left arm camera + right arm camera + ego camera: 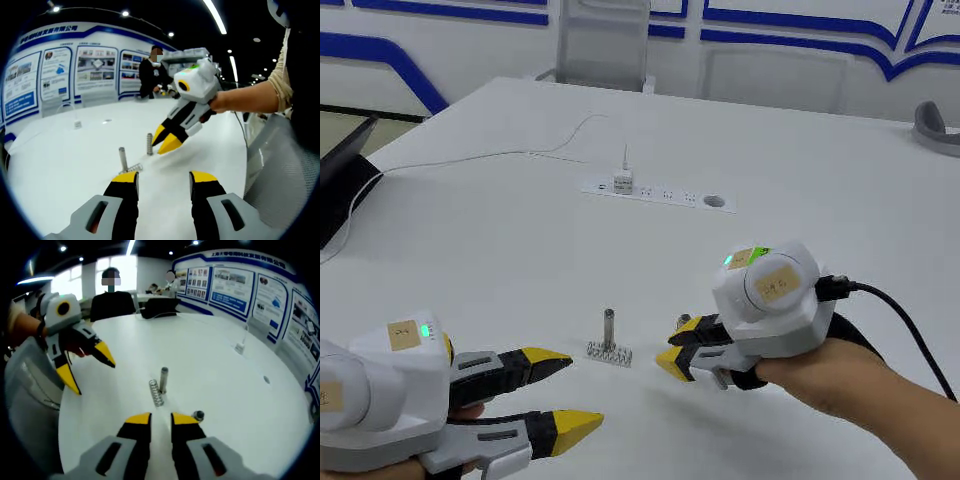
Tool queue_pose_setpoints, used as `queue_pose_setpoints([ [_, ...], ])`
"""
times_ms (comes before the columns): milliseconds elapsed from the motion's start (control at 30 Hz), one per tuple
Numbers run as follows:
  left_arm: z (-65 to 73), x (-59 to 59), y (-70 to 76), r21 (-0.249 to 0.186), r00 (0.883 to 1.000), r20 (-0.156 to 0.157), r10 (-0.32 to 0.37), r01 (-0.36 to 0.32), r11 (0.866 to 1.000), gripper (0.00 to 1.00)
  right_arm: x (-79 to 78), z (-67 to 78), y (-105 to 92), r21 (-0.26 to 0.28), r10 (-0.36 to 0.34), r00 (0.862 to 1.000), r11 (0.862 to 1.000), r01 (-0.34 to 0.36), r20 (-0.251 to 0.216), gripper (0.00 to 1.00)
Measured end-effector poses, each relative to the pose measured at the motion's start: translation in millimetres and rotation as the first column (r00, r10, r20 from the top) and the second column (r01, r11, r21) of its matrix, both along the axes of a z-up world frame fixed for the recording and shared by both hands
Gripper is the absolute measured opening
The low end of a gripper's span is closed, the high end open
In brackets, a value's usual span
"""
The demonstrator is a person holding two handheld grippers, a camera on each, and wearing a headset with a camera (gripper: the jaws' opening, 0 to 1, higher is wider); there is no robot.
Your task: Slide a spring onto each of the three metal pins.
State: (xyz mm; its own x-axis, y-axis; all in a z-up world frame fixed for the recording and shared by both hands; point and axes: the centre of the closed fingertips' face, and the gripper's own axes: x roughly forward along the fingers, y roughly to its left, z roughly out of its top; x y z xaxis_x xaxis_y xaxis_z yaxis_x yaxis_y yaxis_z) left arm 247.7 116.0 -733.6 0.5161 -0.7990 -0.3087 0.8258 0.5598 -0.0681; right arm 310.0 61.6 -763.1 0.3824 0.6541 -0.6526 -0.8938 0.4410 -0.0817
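My left claw [582, 392] hangs wide open and empty over the table [520, 240]; my right claw [672, 343] shows a narrow gap, empty too; between them 1 pin [609, 325] stands upright, the spring [609, 352] lying flat at its foot, not on it.

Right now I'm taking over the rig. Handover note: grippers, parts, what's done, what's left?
Left gripper: tongs open, empty, short of the parts.
Right gripper: tongs slightly apart, empty.
Upright pin on the white table is bare; one spring lies flat beside its base.
Second pin stands by the right tongs' tips; too small to tell whether it carries a spring.
Done: nothing confirmed.
Left: pick up the loose spring, slide it onto the bare pin, then check the rest.
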Motion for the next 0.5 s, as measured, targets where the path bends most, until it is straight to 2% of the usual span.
queue_pose_setpoints([
  [500,0.8,-0.6,4.4,-0.004,1.0,0.0,0.02,-0.02,1.0,0.41,10.2,-15.1,29.1,-0.015,0.065,0.998,0.998,-0.065,-0.02,0.17],
])
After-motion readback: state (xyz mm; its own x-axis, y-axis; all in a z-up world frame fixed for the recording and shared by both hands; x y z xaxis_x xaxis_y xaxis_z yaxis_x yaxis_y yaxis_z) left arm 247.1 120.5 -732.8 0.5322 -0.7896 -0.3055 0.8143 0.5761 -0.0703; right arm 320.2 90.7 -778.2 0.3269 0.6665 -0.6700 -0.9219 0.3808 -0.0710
